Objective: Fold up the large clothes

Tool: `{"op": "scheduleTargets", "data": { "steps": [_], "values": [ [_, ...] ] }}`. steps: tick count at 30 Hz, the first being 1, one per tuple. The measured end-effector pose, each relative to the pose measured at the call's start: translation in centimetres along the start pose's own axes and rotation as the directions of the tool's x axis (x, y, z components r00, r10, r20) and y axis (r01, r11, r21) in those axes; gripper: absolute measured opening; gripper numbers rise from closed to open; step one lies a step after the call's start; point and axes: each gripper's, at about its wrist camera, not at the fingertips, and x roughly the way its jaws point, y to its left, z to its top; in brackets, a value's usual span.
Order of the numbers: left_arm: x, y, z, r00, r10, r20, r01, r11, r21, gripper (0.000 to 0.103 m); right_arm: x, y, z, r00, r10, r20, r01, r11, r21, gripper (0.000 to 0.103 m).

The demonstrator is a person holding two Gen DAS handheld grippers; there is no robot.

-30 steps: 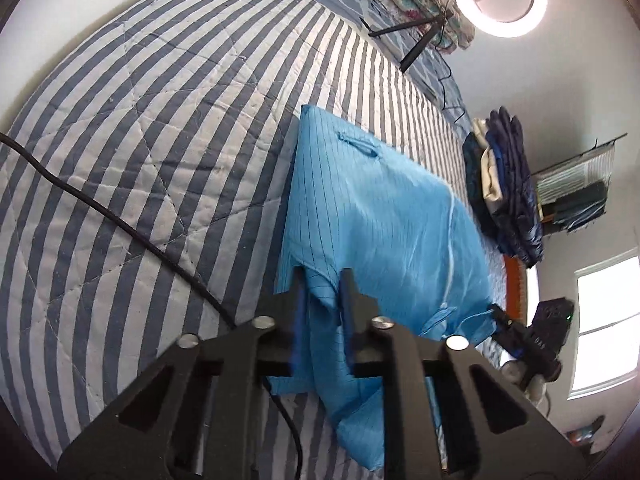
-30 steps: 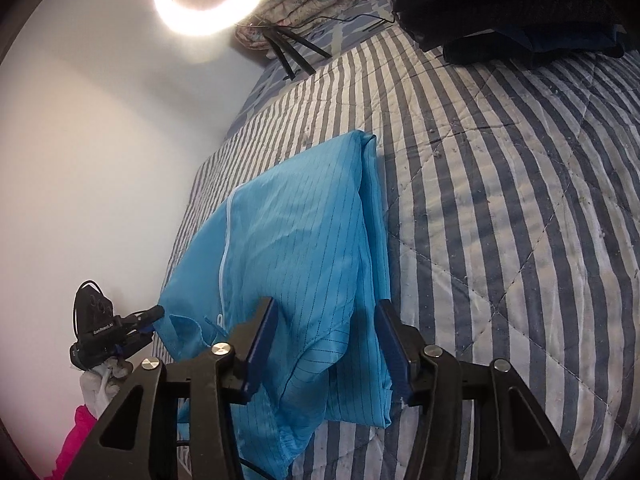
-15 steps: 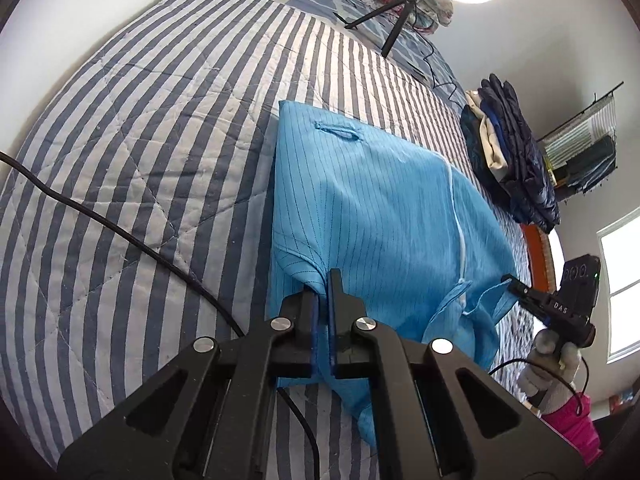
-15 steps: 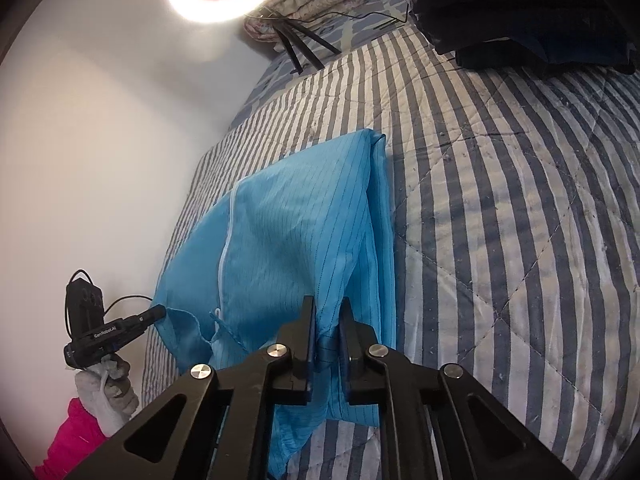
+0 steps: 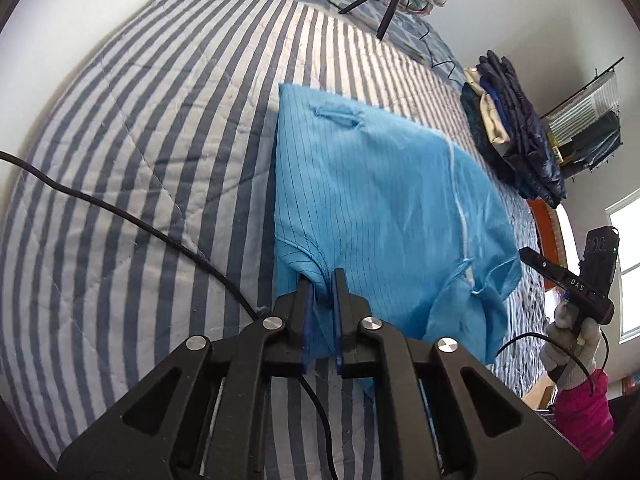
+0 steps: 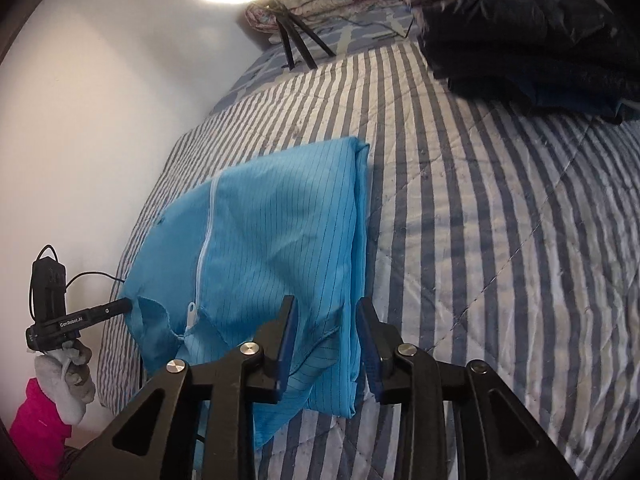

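A light blue garment (image 5: 380, 200) with thin dark stripes and a white zipper (image 6: 204, 240) lies folded on the striped quilt (image 5: 140, 128). My left gripper (image 5: 321, 276) pinches a bunch of its near hem. Its jaws are opening slightly, and the cloth still fills the narrow gap. My right gripper (image 6: 326, 304) hangs over the garment's (image 6: 280, 232) near right edge. Its jaws are opening, the cloth lies between them and the pads (image 6: 286, 336) stand clear of it. Each view shows the other gripper (image 5: 568, 280) (image 6: 80, 316) in a gloved hand (image 6: 68, 364).
A stack of folded dark clothes (image 5: 516, 132) (image 6: 520, 28) sits at the bed's far side. A ring light on a tripod (image 5: 384, 0) stands at the head end. A black cable (image 5: 120, 212) runs across the quilt left of the garment. A wall (image 6: 100, 120) borders the bed.
Both grippers closed on the garment's near edge half a second ago. The right jaws have since spread apart again, and the left jaws have parted only a little around the cloth.
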Motion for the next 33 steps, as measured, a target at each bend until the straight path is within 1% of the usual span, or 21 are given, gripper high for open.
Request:
{"op": "scheduleTargets", "data": {
  "steps": [2, 4, 7, 10, 11, 13, 15, 18, 20, 22, 26, 29, 30, 32, 33],
  "values": [
    [-1.2, -0.4, 0.4, 0.999, 0.005, 0.031, -0.005, 1.0, 0.011, 0.008, -1.6, 0.6, 0.5, 0.998, -0.031, 0.046, 0.033, 0.999, -0.039, 0.033],
    [-2.1, -1.0, 0.8, 0.998, 0.005, 0.064, -0.007, 0.999, 0.033, 0.008, -2.7, 1.6, 0.9, 0.994, -0.041, 0.097, 0.051, 0.994, -0.096, 0.033],
    [-2.9, -2.1, 1.3, 0.996, -0.002, 0.09, -0.003, 0.998, 0.058, 0.008, -3.2, 2.7, 1.1, 0.991, -0.033, 0.128, 0.052, 0.989, -0.141, 0.033],
    [-2.9, -2.3, 1.6, 0.996, -0.025, 0.082, 0.02, 0.998, 0.059, 0.008, -2.1, 3.2, 1.3, 0.993, -0.042, 0.107, 0.057, 0.988, -0.142, 0.033],
    [-2.8, -2.4, 1.7, 0.997, -0.013, 0.076, 0.008, 0.998, 0.063, 0.008, -1.6, 3.3, 1.3, 0.995, -0.044, 0.094, 0.057, 0.988, -0.142, 0.033],
    [-2.8, -2.6, 1.8, 0.996, -0.002, 0.091, -0.003, 0.998, 0.059, 0.008, -0.9, 3.0, 1.3, 0.997, -0.032, 0.068, 0.041, 0.99, -0.133, 0.042],
    [-3.1, -2.3, 1.9, 0.994, -0.006, 0.107, 0.001, 0.999, 0.046, 0.008, -0.8, 2.6, 1.1, 0.997, -0.029, 0.074, 0.038, 0.993, -0.116, 0.045],
    [-2.8, -2.5, 2.3, 0.994, -0.004, 0.111, -0.001, 0.999, 0.049, 0.008, -0.7, 2.8, 1.0, 0.996, -0.042, 0.08, 0.052, 0.991, -0.126, 0.044],
    [-2.5, -3.1, 2.7, 0.992, -0.023, 0.123, 0.017, 0.999, 0.051, 0.008, -0.6, 3.1, 1.2, 0.995, -0.035, 0.088, 0.046, 0.991, -0.129, 0.039],
    [-1.9, -3.6, 3.0, 0.992, -0.026, 0.127, 0.019, 0.998, 0.061, 0.008, -0.5, 3.6, 1.6, 0.995, -0.024, 0.097, 0.038, 0.989, -0.14, 0.039],
    [0.1, -3.7, 3.1, 0.995, -0.008, 0.1, 0.002, 0.998, 0.058, 0.008, 0.5, 4.9, 2.4, 0.993, -0.016, 0.114, 0.036, 0.983, -0.178, 0.037],
    [1.9, -3.2, 2.6, 0.998, 0.027, 0.059, -0.03, 0.998, 0.054, 0.008, 1.8, 5.5, 2.4, 0.995, -0.025, 0.096, 0.044, 0.979, -0.2, 0.037],
    [2.6, -2.8, 2.3, 0.998, 0.044, 0.041, -0.046, 0.998, 0.049, 0.008, 2.4, 5.5, 2.2, 0.996, -0.038, 0.081, 0.055, 0.975, -0.216, 0.037],
    [3.9, -1.5, 1.6, 0.998, 0.056, -0.008, -0.055, 0.998, 0.028, 0.008, 3.5, 5.3, 1.6, 0.996, -0.075, 0.053, 0.086, 0.965, -0.247, 0.037],
    [4.6, -0.8, 1.1, 0.998, 0.057, -0.034, -0.057, 0.998, 0.015, 0.008, 4.2, 4.8, 1.1, 0.994, -0.102, 0.032, 0.106, 0.96, -0.259, 0.033]
  ]
}}
